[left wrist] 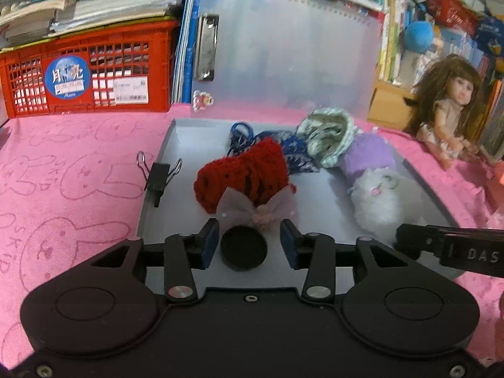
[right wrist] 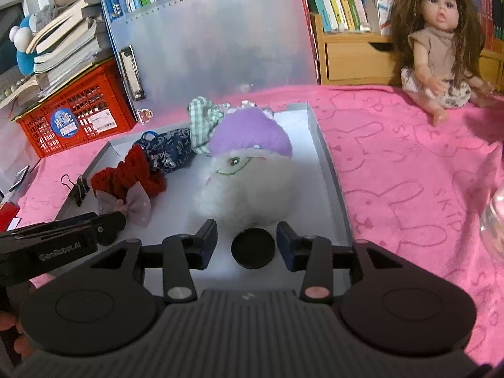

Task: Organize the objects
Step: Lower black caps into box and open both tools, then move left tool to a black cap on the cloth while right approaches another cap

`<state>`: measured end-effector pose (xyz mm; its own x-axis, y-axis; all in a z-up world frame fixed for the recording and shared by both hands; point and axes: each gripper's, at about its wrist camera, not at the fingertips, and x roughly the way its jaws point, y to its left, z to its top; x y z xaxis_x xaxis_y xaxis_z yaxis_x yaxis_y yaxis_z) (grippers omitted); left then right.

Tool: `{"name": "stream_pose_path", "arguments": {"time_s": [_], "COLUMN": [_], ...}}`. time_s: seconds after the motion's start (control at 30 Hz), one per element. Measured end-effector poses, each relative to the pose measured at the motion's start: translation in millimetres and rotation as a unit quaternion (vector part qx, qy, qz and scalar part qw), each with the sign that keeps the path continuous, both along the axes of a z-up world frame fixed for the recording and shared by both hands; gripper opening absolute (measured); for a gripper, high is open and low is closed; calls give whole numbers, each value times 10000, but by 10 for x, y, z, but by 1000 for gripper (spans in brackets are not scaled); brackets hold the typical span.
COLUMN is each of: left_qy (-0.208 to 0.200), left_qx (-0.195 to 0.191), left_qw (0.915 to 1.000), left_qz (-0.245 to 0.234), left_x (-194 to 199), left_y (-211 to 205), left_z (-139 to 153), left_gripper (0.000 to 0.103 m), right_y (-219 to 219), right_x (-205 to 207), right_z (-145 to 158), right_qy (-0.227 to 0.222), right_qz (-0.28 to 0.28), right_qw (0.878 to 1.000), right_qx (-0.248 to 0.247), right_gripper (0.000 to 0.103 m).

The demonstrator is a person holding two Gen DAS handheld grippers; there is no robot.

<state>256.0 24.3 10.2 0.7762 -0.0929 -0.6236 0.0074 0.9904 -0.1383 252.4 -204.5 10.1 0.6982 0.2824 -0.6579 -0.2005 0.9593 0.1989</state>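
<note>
A grey tray (left wrist: 176, 132) (right wrist: 327, 157) lies on the pink cloth. In it are a red knitted piece (left wrist: 242, 173) (right wrist: 132, 173) with a pale pink bow (left wrist: 261, 211) (right wrist: 135, 206), a dark blue patterned pouch (left wrist: 296, 151) (right wrist: 170, 148), a green checked cloth (left wrist: 327, 132) (right wrist: 201, 116) and a white plush with a purple cap (left wrist: 378, 189) (right wrist: 249, 170). My left gripper (left wrist: 249, 242) is open just before the bow, with a black round disc (left wrist: 244, 247) between its fingers. My right gripper (right wrist: 247, 242) is open before the plush, with a similar disc (right wrist: 252, 247) between its fingers.
A black binder clip (left wrist: 159, 173) (right wrist: 77, 187) sits on the tray's left rim. A doll (left wrist: 447, 110) (right wrist: 441, 41) sits at the right. A red crate (left wrist: 85, 72) (right wrist: 75, 107) with books and a translucent clipboard (left wrist: 283, 50) (right wrist: 214, 41) stand behind the tray. A glass object (right wrist: 493, 220) is at the right edge.
</note>
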Motion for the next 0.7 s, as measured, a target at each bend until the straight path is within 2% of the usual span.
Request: {"name": "stream_pose_path", "arguments": {"time_s": [0.17,0.3,0.7], "left_qy": [-208,-284,-410], "left_qx": [94,25,145], "left_qw": [9997,9995,9985], "left_qz": [-112,-158,-319], "left_x": [-157,-287,-770], "left_y": [-34,-20,38], "left_z": [136,218,284], "left_gripper": [52,58,66], "right_y": [-23,-26,-23], "right_x": [-113,-262,-733], "right_z": [82,153,288], "right_qy": [-178,-372,-844], "right_qz": [83,216,689], "right_qw": [9998,9990,9940], "right_qx": [-16,-72,-30], "right_gripper": [65,68,74]}}
